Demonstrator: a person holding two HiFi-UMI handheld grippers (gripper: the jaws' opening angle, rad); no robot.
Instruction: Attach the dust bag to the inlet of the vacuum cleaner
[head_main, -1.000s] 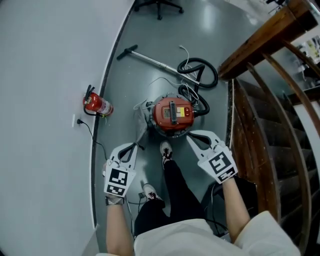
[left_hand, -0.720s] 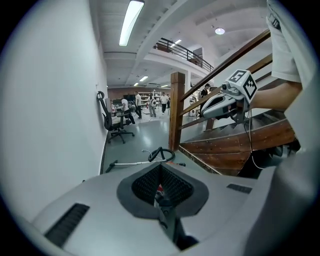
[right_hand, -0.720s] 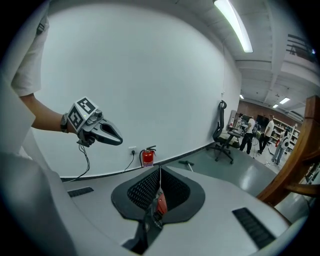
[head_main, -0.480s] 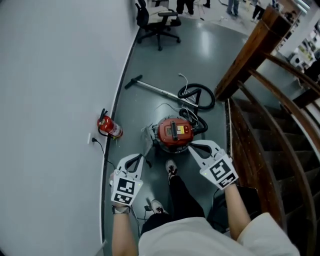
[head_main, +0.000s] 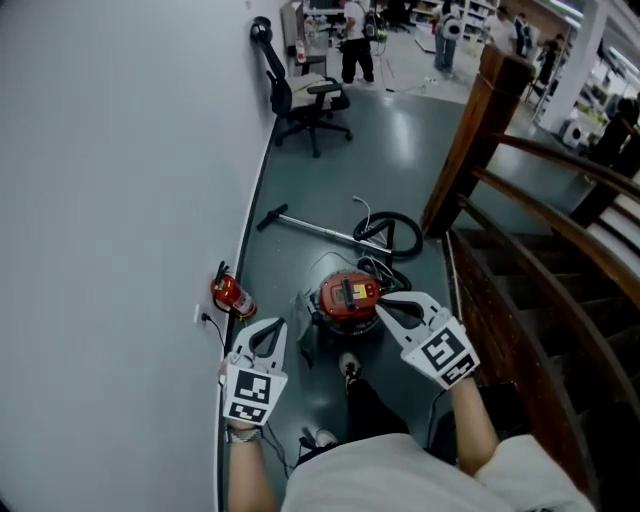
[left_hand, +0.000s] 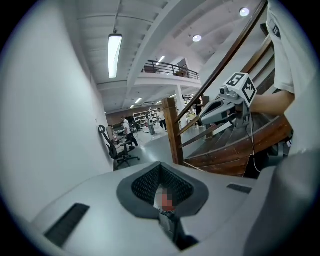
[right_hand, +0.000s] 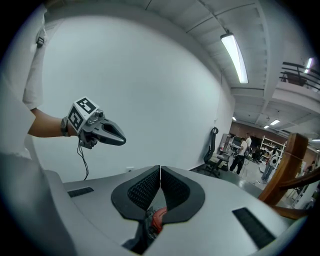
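Both claws read empty. Left claw (head_main: 268, 327): jaws closed tip to tip, nothing between them; right claw (head_main: 384, 302) the same. The red vacuum cleaner (head_main: 349, 297) sits on the floor just past the right claw's tips, ahead-right of the left claw. I cannot pick out the dust bag. Fire extinguisher (head_main: 230, 294) is just outboard of the left claw. The wand (head_main: 310, 227) lies beyond the vacuum, and the office chair (head_main: 305, 98) is farthest.

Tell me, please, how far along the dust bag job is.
Nothing looks done yet. The left gripper and right gripper are both shut and empty, held above the red vacuum cleaner on the floor. I cannot make out a dust bag, so fetching and attaching it are left.
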